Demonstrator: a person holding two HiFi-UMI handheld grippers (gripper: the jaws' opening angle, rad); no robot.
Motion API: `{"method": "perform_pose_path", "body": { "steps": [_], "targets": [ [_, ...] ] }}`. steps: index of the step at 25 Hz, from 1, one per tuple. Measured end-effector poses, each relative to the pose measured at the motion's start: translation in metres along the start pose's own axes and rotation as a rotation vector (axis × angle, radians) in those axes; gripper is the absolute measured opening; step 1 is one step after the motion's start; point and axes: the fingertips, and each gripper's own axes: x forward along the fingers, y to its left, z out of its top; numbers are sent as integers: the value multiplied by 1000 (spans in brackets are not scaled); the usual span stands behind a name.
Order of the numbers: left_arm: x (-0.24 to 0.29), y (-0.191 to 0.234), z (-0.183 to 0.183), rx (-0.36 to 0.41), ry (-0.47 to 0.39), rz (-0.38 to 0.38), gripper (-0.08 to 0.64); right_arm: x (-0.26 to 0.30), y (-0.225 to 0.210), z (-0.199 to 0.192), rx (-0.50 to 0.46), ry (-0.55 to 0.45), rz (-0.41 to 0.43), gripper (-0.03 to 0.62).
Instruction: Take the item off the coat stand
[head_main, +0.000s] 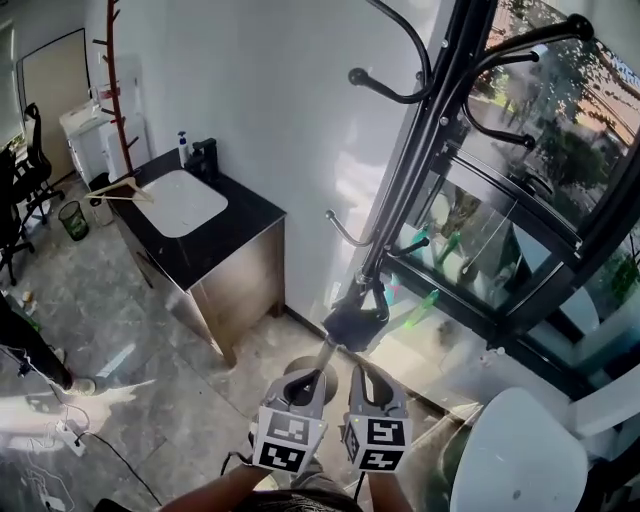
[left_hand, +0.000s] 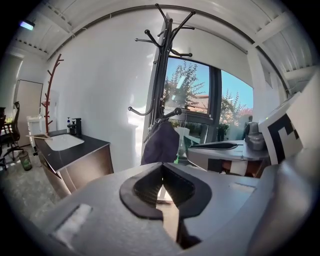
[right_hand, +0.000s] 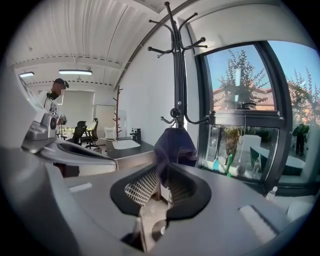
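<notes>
A black coat stand rises in front of the window. A dark cloth item hangs low on it from a hook. Both grippers are held side by side just below the item. My left gripper reaches up to the item's lower edge, and in the left gripper view its jaws meet with nothing between them while the item hangs beyond. My right gripper has its jaws a little apart. The item's lower edge shows in that gap, and I cannot tell whether it touches the pads.
A dark counter with a white sink stands at the left wall, a wooden hanger at its end. A red-brown coat tree is behind it. A white round seat is at lower right. A person stands far off.
</notes>
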Motion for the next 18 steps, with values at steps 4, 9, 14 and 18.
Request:
{"method": "perform_pose_path", "body": {
  "steps": [4,9,14,18],
  "targets": [
    [13,13,12,5,-11,23,0,24,-3,2,-13,11,13,87],
    [29,19,19,8,-12,38,0,50,-11,-7,-37,62,15,149],
    [41,28,29,22,-24,57,0,72,-14,-10,-30,83,33,156],
    [49,35,33,24,-24,68,0,88,-20,-13,-35,84,40,156]
  ]
}}
